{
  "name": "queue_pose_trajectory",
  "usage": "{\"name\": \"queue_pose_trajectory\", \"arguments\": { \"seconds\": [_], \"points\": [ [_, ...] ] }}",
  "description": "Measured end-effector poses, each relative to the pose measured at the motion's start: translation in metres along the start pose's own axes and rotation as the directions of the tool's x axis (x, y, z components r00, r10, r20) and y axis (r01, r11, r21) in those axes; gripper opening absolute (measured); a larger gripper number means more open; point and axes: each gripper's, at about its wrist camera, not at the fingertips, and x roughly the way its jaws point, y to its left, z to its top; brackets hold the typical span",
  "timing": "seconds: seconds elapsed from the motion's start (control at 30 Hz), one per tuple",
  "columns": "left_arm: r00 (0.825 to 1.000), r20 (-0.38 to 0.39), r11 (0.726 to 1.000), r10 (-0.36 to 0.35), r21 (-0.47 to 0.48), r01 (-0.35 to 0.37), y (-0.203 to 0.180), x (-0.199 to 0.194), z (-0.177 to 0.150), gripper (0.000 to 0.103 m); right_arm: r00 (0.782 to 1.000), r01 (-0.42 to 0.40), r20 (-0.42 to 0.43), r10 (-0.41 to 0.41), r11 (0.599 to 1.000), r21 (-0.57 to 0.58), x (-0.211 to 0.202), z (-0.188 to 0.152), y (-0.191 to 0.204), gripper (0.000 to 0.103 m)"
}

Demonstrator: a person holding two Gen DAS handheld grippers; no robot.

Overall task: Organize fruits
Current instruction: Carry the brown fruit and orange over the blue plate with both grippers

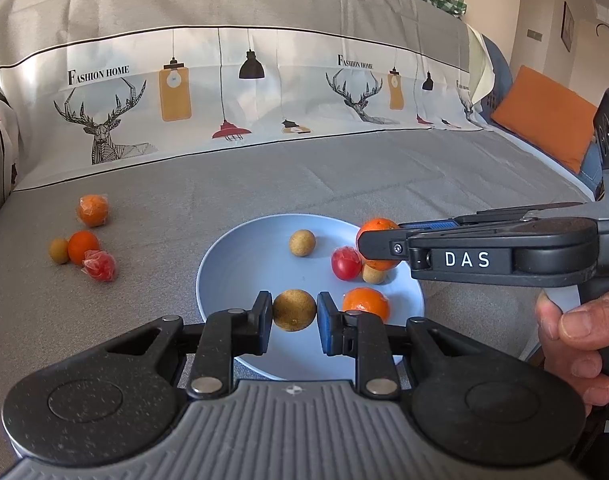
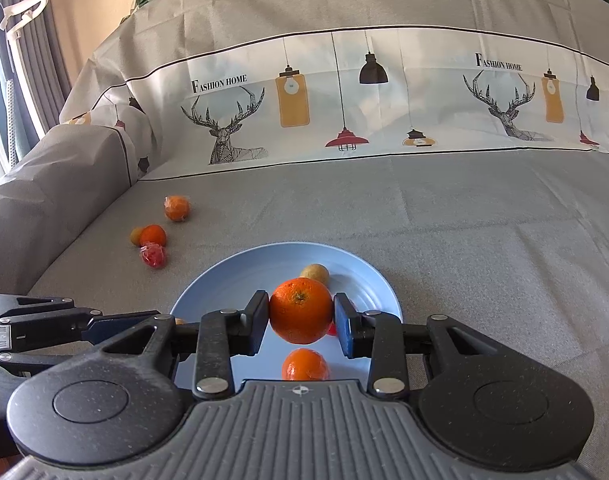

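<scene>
The left gripper (image 1: pixel 294 312) is closed on a small brown fruit (image 1: pixel 294 310), a pad pressed on each side, and holds it just above the near part of the blue plate (image 1: pixel 224 272). The right gripper (image 2: pixel 301 316) is clamped the same way on an orange (image 2: pixel 301 310), held over the far right part of the same plate.

On the plate already lie another orange (image 1: pixel 366 303), a red fruit (image 1: pixel 346 263), a tan fruit at the middle (image 1: pixel 302 243) and a second tan fruit (image 1: pixel 373 274) tucked under the right gripper. Well to the left on the grey sofa cover (image 1: pixel 144 320) four fruits wait: a wrapped orange (image 1: pixel 92 210), a bare orange (image 1: pixel 82 246), a small greenish-brown one (image 1: pixel 59 250) touching it, and a wrapped red one (image 1: pixel 100 266).

The risks look plain. Both fruits are round and the plate is shallow, so a release from height could send either one rolling off the rim onto the soft cover. The held orange hangs right over the red and tan fruits and could knock them outward. The two grippers work close together and may collide.

From the right wrist view the red fruit is nearly hidden behind the pad, and the lower orange is cut off by the gripper body. What the wrapped fruits are is hard to tell.
</scene>
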Motion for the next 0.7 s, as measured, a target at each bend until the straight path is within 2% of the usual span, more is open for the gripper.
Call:
{"name": "queue_pose_trajectory", "arguments": {
  "seconds": [0.7],
  "points": [
    [1.0, 0.0, 1.0, -0.001, 0.004, 0.001, -0.0005, 0.0005, -0.0011, 0.026, 1.0, -0.003, -0.005, 0.002, 1.0, -0.006, 0.0019, -0.003, 0.0018, 0.037]
  ]
}}
